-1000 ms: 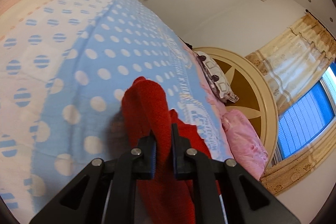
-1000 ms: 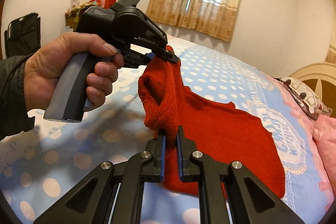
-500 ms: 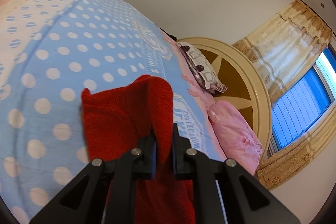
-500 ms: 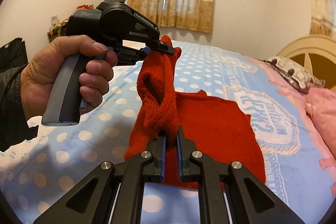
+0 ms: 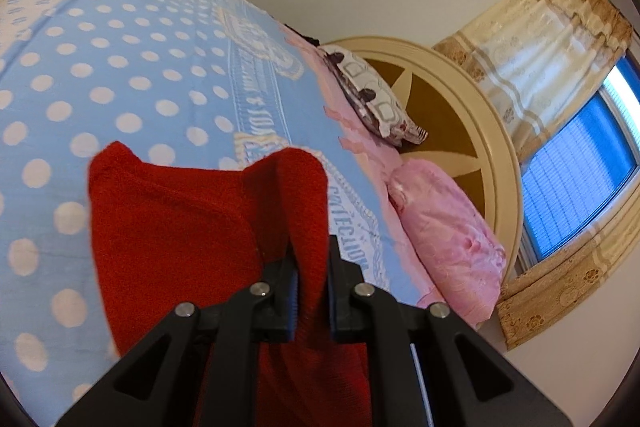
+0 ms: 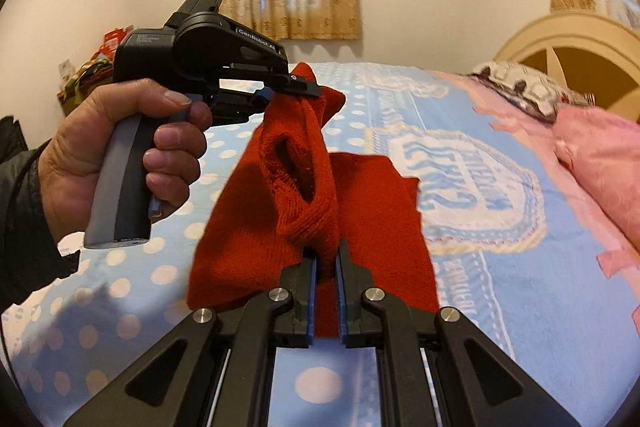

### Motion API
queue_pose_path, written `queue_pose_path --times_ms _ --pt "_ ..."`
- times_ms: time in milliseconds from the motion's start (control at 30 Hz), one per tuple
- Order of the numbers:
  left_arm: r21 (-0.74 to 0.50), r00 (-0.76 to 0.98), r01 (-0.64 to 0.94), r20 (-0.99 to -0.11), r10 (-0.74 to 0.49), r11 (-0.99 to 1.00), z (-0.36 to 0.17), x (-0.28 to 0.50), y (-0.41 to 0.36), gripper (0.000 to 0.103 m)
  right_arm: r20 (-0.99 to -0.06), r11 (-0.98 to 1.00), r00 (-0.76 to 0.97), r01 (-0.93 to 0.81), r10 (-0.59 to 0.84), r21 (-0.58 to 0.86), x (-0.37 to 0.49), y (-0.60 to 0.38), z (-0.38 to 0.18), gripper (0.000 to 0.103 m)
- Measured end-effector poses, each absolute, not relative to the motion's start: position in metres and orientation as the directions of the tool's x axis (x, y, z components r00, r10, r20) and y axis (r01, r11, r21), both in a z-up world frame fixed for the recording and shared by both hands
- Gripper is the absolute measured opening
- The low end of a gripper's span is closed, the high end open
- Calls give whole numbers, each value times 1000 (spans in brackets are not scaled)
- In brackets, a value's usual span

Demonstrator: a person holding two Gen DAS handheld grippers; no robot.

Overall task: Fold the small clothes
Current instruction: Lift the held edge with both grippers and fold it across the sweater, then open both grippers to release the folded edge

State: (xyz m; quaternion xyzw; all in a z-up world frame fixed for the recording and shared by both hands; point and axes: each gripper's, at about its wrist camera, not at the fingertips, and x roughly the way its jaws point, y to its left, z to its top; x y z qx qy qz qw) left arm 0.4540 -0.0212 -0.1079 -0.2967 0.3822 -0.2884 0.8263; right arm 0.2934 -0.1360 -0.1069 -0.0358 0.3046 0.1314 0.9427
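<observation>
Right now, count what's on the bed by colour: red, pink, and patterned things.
Red: 1, the knit garment
Pink: 1, the pink pillow
Patterned: 1, the patterned pillow
Total: 3, all on the bed

Both grippers carry red knit garment w/ raised edge farther across bed toward pillows; folded layer now wider.
</observation>
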Motion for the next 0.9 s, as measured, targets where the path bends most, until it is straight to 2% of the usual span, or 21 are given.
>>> queue_pose_path --times_ms 267,500,633,733,800,867,900 --pt "-653 491 274 -536 -686 706 -130 463 -69 11 -662 966 704 -209 257 153 309 -172 -129 7" --pt "-591 478 321 -573 -665 740 -132 460 -96 11 -686 952 664 -154 297 263 315 -199 -141 7" --pt "-544 489 343 -593 -640 766 -126 456 -104 17 -688 943 653 -135 316 304 316 -206 -145 7" --pt "-507 502 394 -580 -642 766 -111 444 -107 24 -689 932 644 -110 331 344 317 -216 -149 7" --pt "-435 545 435 -569 -615 788 -98 426 -100 36 -690 924 638 -94 342 371 319 -222 -152 7" --pt "-359 592 445 -569 -570 820 -92 410 -91 53 -690 920 637 -83 344 382 320 -225 -153 7" --pt "-311 622 452 -561 -546 836 -91 396 -81 55 -690 919 635 -85 348 385 320 -225 -154 7"
